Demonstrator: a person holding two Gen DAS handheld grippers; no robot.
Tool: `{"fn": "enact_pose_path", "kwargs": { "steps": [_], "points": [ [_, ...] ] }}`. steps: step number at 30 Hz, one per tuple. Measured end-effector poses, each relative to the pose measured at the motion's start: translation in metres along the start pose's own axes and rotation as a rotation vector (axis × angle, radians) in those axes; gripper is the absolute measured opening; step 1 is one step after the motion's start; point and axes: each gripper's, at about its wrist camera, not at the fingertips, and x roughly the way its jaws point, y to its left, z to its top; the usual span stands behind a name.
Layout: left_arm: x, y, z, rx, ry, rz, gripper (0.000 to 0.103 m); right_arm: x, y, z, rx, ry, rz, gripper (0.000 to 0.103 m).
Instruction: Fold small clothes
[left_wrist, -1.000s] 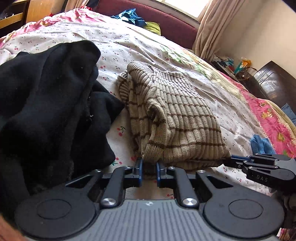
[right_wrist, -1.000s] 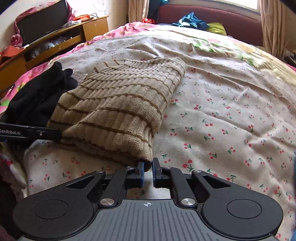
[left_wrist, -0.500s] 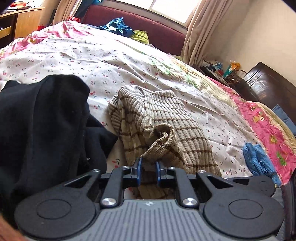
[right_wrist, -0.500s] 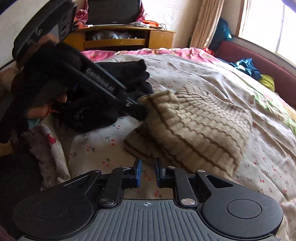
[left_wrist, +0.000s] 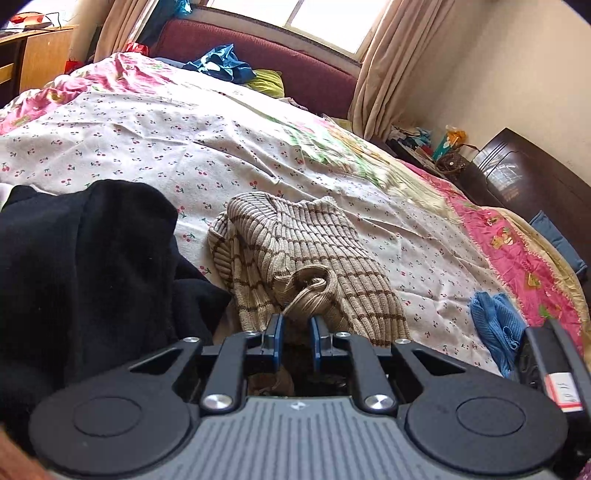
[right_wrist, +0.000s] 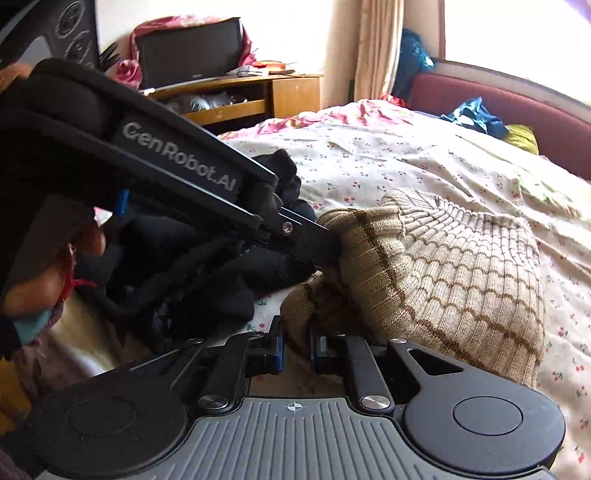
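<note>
The fingers of the left gripper (left_wrist: 295, 338) are pressed on a bunched fold of the striped beige sweater (left_wrist: 310, 258), which rises a little between the blue pads. In the right wrist view the same left gripper (right_wrist: 325, 247) comes in from the left side, and its tip is buried in the rolled edge of the knit. The fingers of the right gripper (right_wrist: 295, 345) pinch another corner of the sweater (right_wrist: 443, 273), close under the left one. The sweater lies crumpled on the bed (left_wrist: 166, 136), on a white sheet with small cherries. Just beside it, on its left, a black garment (left_wrist: 85, 266) is heaped. Near the right edge of the bed lies a small blue cloth (left_wrist: 495, 325). Behind the bed stands a wooden desk (right_wrist: 258, 99).
</note>
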Motion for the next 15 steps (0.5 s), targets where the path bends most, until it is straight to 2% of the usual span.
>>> {"fn": "enact_pose_path", "kwargs": {
  "steps": [2, 5, 10, 12, 13, 15],
  "points": [
    [0.003, 0.003, -0.007, -0.02, 0.02, 0.012, 0.028, 0.015, -0.002, -0.007, 0.081, 0.042, 0.02, 0.014],
    [0.008, 0.007, -0.018, -0.044, 0.06, 0.016, 0.028, 0.021, 0.006, -0.019, 0.019, 0.023, -0.014, 0.017],
    [-0.004, 0.008, -0.027, -0.042, 0.036, 0.014, 0.031, -0.011, -0.018, -0.02, 0.105, 0.018, 0.028, 0.022],
    [-0.012, 0.004, -0.025, 0.002, 0.013, 0.038, 0.039, -0.032, -0.026, -0.024, 0.097, -0.01, -0.006, 0.025],
    [-0.015, 0.001, -0.025, 0.032, 0.001, 0.046, 0.044, -0.042, -0.027, -0.026, 0.068, -0.033, -0.038, 0.028],
    [-0.016, -0.004, -0.022, 0.076, -0.014, 0.049, 0.048, -0.057, -0.026, -0.029, -0.021, -0.084, -0.115, 0.029]
  ]
}}
